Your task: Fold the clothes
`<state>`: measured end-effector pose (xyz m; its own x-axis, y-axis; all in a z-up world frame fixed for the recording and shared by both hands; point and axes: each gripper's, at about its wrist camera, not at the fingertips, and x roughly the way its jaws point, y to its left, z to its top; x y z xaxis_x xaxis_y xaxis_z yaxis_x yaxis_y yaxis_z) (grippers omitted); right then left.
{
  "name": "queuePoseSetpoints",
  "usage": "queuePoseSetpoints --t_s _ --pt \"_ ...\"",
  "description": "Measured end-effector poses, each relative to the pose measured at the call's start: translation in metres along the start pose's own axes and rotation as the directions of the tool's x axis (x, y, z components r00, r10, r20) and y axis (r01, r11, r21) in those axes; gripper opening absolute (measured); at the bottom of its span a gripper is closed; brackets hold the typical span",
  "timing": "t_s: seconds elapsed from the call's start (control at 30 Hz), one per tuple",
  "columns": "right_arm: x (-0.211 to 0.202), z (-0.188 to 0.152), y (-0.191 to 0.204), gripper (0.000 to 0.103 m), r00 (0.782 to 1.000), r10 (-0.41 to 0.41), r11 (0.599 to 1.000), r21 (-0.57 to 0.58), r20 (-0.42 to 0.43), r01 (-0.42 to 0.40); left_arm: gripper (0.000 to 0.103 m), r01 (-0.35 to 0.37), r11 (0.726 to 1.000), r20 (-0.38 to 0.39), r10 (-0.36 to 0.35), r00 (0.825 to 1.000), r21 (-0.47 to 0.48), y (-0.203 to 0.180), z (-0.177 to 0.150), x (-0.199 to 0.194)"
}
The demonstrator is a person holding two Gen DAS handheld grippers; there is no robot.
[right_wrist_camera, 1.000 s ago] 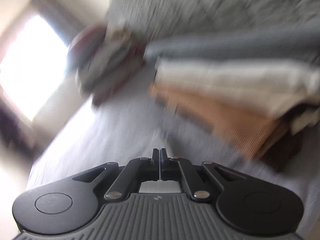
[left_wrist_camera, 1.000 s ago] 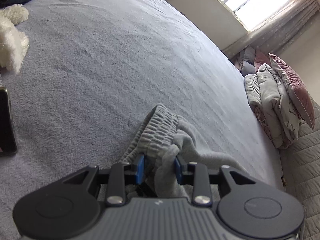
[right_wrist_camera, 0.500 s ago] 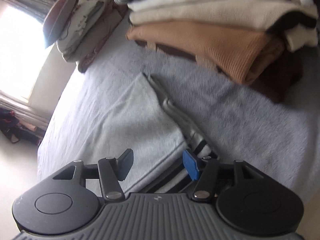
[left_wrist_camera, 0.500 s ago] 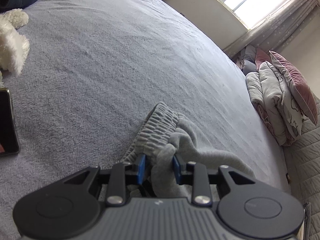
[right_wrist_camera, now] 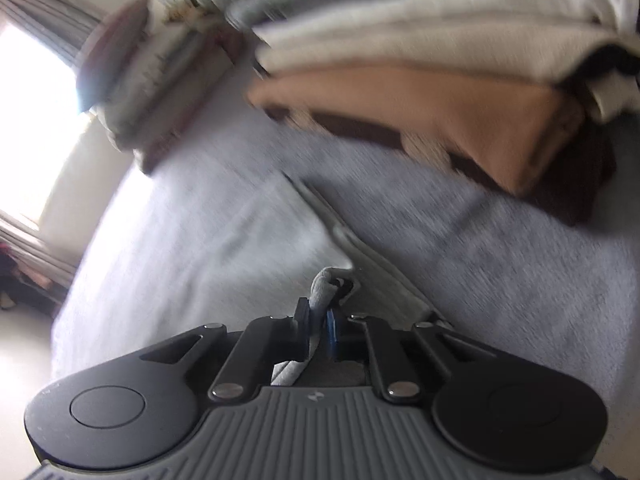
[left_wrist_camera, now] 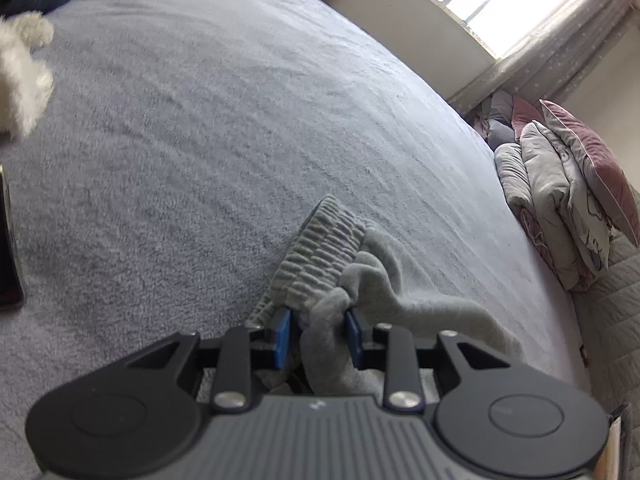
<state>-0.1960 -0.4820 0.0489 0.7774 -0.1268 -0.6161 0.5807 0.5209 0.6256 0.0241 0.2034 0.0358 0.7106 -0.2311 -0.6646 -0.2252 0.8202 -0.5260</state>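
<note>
The grey garment [left_wrist_camera: 352, 280] lies on the bed [left_wrist_camera: 200, 120] near its edge. The left claw [left_wrist_camera: 319, 338] is closing on its bunched waistband; the right claw [right_wrist_camera: 318, 322] is clamped on a fold of it.

We hold the left gripper [left_wrist_camera: 318, 334] tilted down toward the bed, its blue pads [left_wrist_camera: 283, 336] closing on a bunched fold of grey garment [left_wrist_camera: 332, 344] pressed between them. We hold the right gripper [right_wrist_camera: 318, 326] pitched down likewise, jaws drawn almost together and pinching a thin edge of pale fabric [right_wrist_camera: 325, 290]. The right wrist view is motion-blurred. No hand or sleeve shows in either view.
</note>
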Motion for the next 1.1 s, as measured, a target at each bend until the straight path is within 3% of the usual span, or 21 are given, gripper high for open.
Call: queuePoseSetpoints --t_s 0.17,0.37,0.53,0.6,0.7,0.77,0.83,0.93,1.03,1.1 --pt "-0.025 0.005 0.004 0.008 0.99 0.078 0.997 -0.012 0.119 -0.077 0.024 0.057 0.998 0.032 -0.057 0.998 -0.018 0.0 0.006 -0.018" --pt "-0.056 0.007 0.007 0.008 0.977 0.094 0.994 -0.078 0.19 -0.081 0.024 0.008 0.999 -0.012 -0.008 1.0 0.043 -0.004 -0.002 -0.017" --pt "-0.044 -0.002 0.012 0.008 0.995 -0.037 0.977 -0.208 0.09 0.055 0.024 -0.055 0.995 -0.056 0.059 0.997 0.084 -0.006 -0.005 -0.008" --pt "-0.036 -0.002 0.008 0.008 0.997 -0.059 0.974 -0.215 0.05 0.068 0.024 -0.066 0.992 -0.054 0.072 0.996 0.106 -0.008 -0.007 -0.009" --pt "-0.045 -0.001 0.008 0.008 0.998 0.0 0.979 -0.204 0.068 0.014 0.024 -0.075 0.989 -0.057 0.083 0.995 0.127 -0.01 -0.008 -0.01" --pt "-0.06 -0.001 0.011 0.008 0.988 0.091 0.974 -0.219 0.122 -0.063 0.024 -0.077 0.987 -0.061 0.086 0.994 0.138 -0.01 -0.009 -0.012" --pt "-0.072 -0.002 0.019 0.008 0.979 0.124 0.964 -0.252 0.163 -0.081 0.024 -0.078 0.985 -0.061 0.088 0.994 0.154 -0.01 -0.01 -0.013" --pt "-0.068 -0.002 0.02 0.008 0.986 0.077 0.961 -0.273 0.147 -0.034 0.028 -0.082 0.984 -0.07 0.094 0.993 0.156 -0.009 -0.01 -0.011" --pt "-0.048 -0.001 0.011 0.008 0.997 -0.017 0.962 -0.271 0.07 0.036 0.028 -0.082 0.987 -0.077 0.093 0.993 0.139 -0.008 -0.008 -0.011" --pt "-0.05 0.001 0.006 0.008 0.998 0.01 0.968 -0.25 0.063 0.006 0.027 -0.081 0.987 -0.071 0.091 0.993 0.136 -0.009 -0.008 -0.013"
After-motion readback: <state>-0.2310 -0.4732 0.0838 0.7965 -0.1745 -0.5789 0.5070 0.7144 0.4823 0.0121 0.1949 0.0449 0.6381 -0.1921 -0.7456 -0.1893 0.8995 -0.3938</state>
